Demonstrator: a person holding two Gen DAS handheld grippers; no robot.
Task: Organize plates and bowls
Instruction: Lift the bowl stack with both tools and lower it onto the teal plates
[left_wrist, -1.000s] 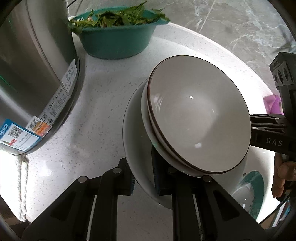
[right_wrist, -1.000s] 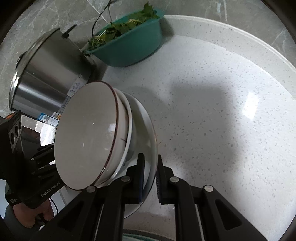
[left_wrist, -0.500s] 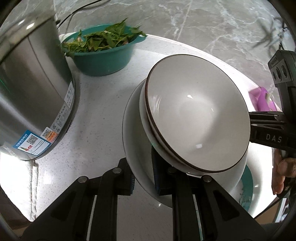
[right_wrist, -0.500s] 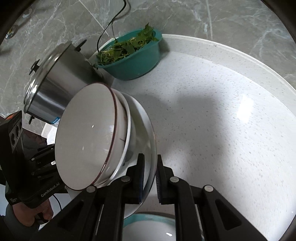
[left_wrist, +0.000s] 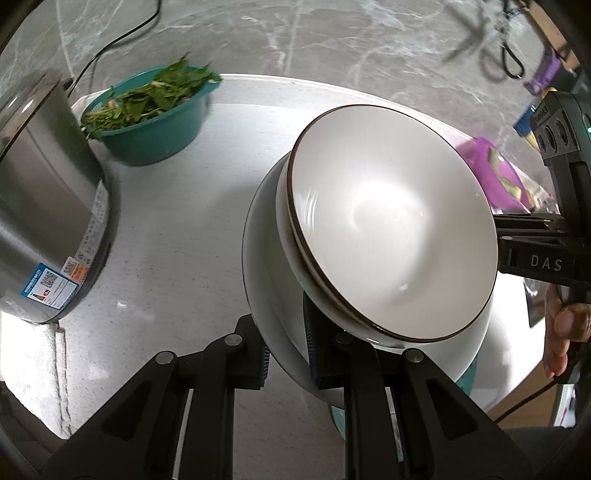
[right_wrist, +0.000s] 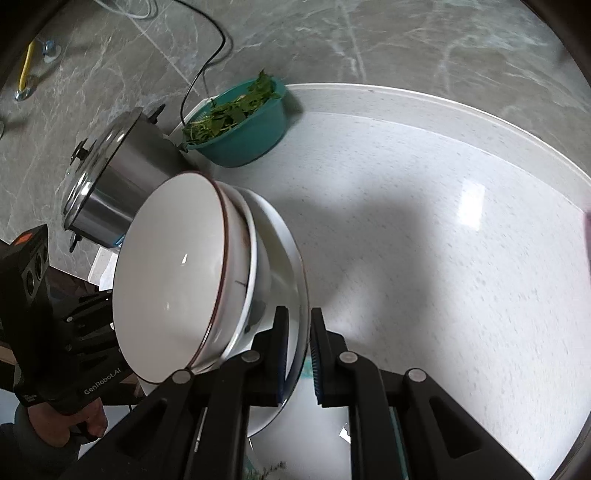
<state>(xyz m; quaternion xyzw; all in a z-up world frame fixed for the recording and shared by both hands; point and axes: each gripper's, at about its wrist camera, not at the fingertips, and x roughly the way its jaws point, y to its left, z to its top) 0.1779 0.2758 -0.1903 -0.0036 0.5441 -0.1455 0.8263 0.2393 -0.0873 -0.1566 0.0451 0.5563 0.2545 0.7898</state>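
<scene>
A stack of dishes hangs in the air above the white table, held from both sides. Its top piece is a white bowl with a dark brown rim (left_wrist: 391, 229) (right_wrist: 173, 273), nested in a second bowl, on a wide white plate (left_wrist: 266, 291) (right_wrist: 291, 266). My left gripper (left_wrist: 284, 339) is shut on the plate's rim at one side. My right gripper (right_wrist: 297, 350) is shut on the same rim at the opposite side. Each gripper shows in the other's view, the right gripper body (left_wrist: 543, 251) and the left gripper body (right_wrist: 70, 332).
A steel pot (left_wrist: 40, 206) (right_wrist: 114, 184) stands at the left. A teal basin of green leaves (left_wrist: 151, 122) (right_wrist: 240, 122) stands beyond it. A teal-rimmed dish (right_wrist: 306, 435) lies on the table under the stack. A purple object (left_wrist: 495, 173) sits at the right edge.
Both grippers have lifted the stack higher above the table; the pot and the teal basin now look farther away and lower in both views.
</scene>
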